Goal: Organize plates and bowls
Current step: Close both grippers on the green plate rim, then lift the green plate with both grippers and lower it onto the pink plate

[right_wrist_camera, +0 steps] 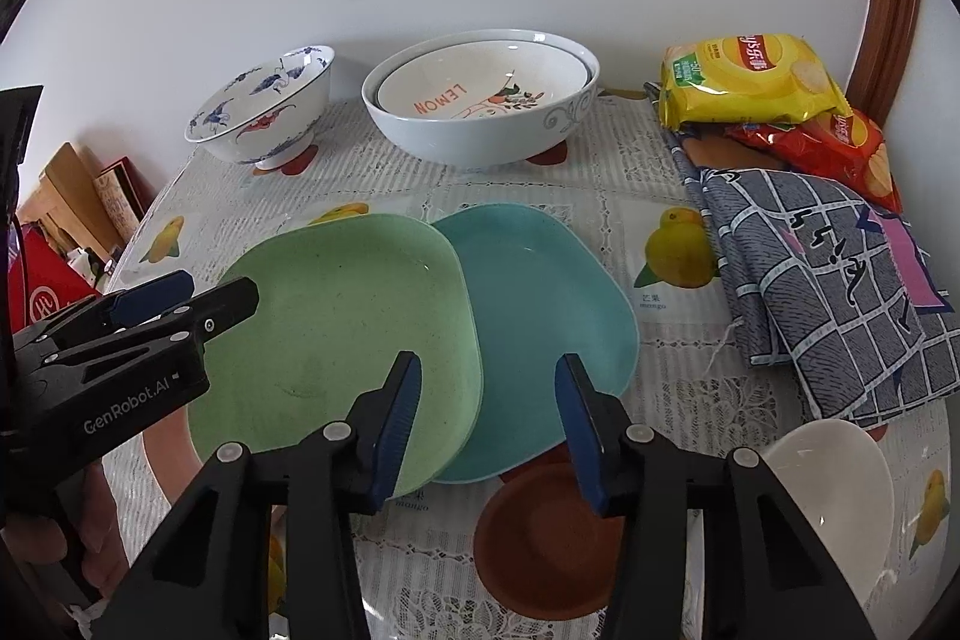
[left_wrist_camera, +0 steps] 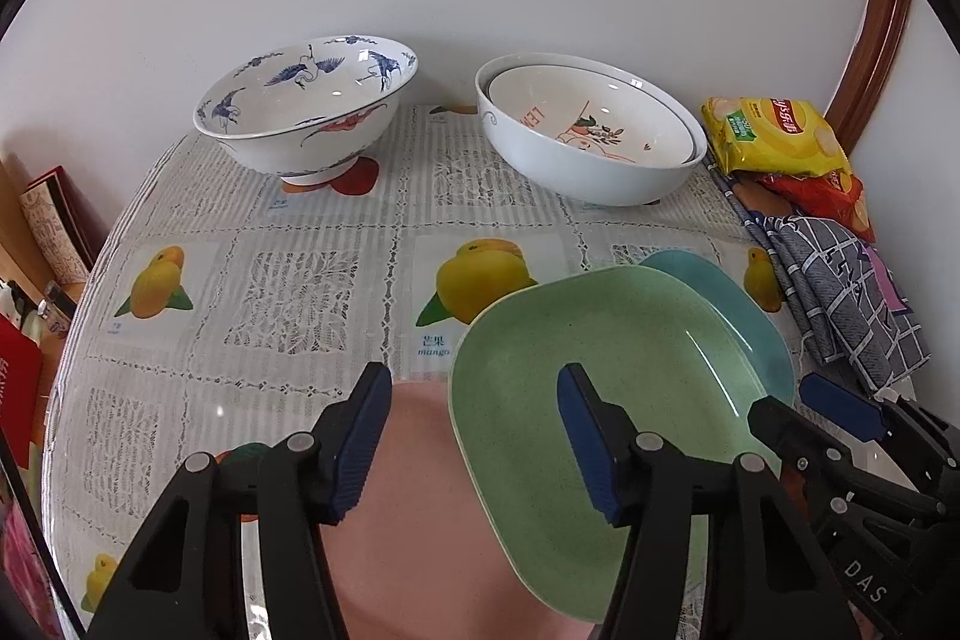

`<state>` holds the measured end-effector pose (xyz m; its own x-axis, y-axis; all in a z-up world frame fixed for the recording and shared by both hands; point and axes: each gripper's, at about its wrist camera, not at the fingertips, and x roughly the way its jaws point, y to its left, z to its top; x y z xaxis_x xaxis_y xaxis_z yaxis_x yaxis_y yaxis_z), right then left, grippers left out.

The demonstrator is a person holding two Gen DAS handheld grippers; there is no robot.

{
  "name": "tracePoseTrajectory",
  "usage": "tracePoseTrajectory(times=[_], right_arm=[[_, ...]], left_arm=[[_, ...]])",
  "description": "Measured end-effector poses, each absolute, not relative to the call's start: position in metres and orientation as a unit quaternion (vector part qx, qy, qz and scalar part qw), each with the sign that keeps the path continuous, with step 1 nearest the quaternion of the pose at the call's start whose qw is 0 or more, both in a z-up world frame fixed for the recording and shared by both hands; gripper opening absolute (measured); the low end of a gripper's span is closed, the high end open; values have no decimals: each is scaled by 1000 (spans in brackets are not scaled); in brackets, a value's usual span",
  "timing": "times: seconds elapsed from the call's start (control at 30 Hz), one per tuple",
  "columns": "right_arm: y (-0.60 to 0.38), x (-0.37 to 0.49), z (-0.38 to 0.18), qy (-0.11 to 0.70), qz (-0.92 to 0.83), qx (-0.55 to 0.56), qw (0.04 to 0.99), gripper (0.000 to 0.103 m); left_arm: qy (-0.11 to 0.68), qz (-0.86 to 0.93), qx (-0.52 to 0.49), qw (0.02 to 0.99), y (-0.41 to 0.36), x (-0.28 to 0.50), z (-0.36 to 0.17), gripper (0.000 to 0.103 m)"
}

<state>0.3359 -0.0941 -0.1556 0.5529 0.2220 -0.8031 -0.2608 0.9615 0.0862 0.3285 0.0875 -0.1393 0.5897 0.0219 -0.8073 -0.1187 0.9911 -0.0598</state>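
My left gripper (left_wrist_camera: 474,436) hangs wide and empty over the near part of the table (left_wrist_camera: 288,280). Its left finger is over the pink plate (left_wrist_camera: 408,508), its right finger over the green plate (left_wrist_camera: 600,376). The pink plate lies directly under and a little left of this gripper, and the green plate's left edge overlaps it. Far ahead and left stands the crane bowl (left_wrist_camera: 306,112) on its foot.

Ahead and slightly right of that gripper sit two nested white bowls (left_wrist_camera: 588,130), the lemon one inside the larger.

My right gripper (right_wrist_camera: 489,418) is also wide and holds nothing. The green plate is ahead and left of it, and it rests on the left edge of the teal plate (right_wrist_camera: 552,304), which lies straight ahead between my fingers. Just below sits a brown saucer (right_wrist_camera: 540,544), and at lower right a white bowl (right_wrist_camera: 834,484), both close.

I judge the stack turns on the green plate: it spans both grippers, its long axis running away from me. The left gripper is nearer its free edge, the right nearer the teal plate beneath.

Far right lie a cloth (right_wrist_camera: 828,292) and snack bags (right_wrist_camera: 744,82), apart from the dishes.
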Motion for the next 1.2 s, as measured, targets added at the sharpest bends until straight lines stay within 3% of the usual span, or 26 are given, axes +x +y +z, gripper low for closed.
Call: tracePoseTrajectory(times=[0.23, 0.43, 0.5, 0.77, 1.2], right_arm=[[-90, 346, -172, 471, 140, -22, 870, 35], [-88, 350, -182, 484, 151, -22, 862, 15], [-87, 349, -182, 479, 147, -23, 865, 12], [-89, 341, -168, 467, 146, -23, 872, 10], [-103, 287, -102, 411, 140, -22, 901, 10]], left_arm=[[466, 29, -73, 881, 90, 338, -154, 43], [472, 22, -77, 878, 88, 341, -158, 22], [471, 23, -77, 878, 88, 340, -160, 15], [459, 18, -87, 884, 91, 332, -151, 13], [407, 8, -78, 910, 77, 284, -84, 13]])
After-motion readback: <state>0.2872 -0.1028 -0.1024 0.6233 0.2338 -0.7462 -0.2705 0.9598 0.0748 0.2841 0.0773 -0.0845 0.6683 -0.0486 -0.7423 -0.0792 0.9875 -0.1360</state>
